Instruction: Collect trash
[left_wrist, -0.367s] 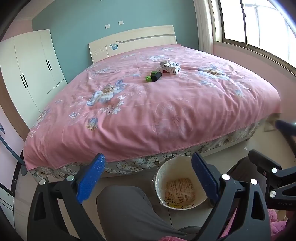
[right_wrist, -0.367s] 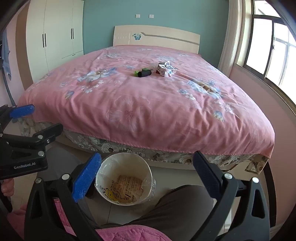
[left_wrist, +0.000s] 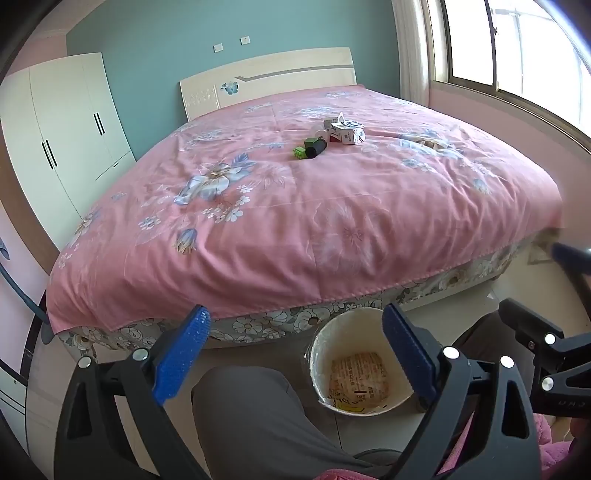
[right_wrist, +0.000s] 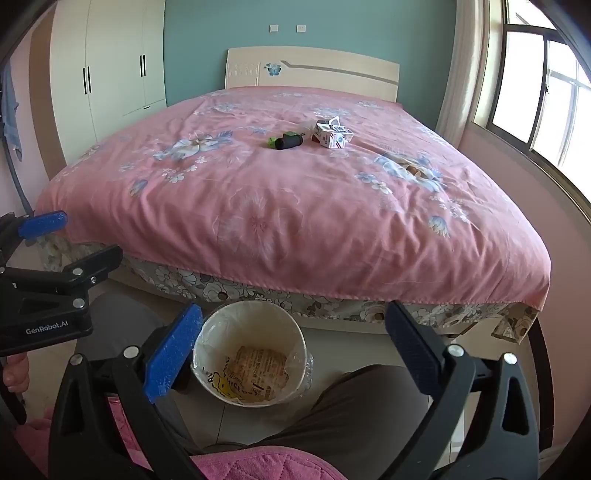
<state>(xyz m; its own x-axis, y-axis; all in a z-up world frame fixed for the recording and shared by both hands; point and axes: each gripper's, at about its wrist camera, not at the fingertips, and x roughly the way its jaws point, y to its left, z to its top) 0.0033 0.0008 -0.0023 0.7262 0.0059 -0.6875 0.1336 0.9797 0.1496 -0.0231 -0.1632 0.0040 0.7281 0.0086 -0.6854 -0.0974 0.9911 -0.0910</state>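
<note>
Left hand-held gripper (left_wrist: 295, 354) agape, bin (left_wrist: 360, 363) below — empty-jawed

Ahead of and above both open claws, bed (right_wrist: 295, 206) under pink floral cover, bearing small carton (right_wrist: 333, 136) just beside dark cylinder (right_wrist: 286, 142); floor (right_wrist: 332, 343) below, carrying lined bin (right_wrist: 249, 352).

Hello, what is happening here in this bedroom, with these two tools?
A person is seated by the bed, holding a gripper in each hand. The left gripper and right gripper are both open and empty, above the lined trash bin on the floor. The trash is not yet collected: a small carton and a dark cylinder with green parts lie far up on the pink bedspread.
</note>
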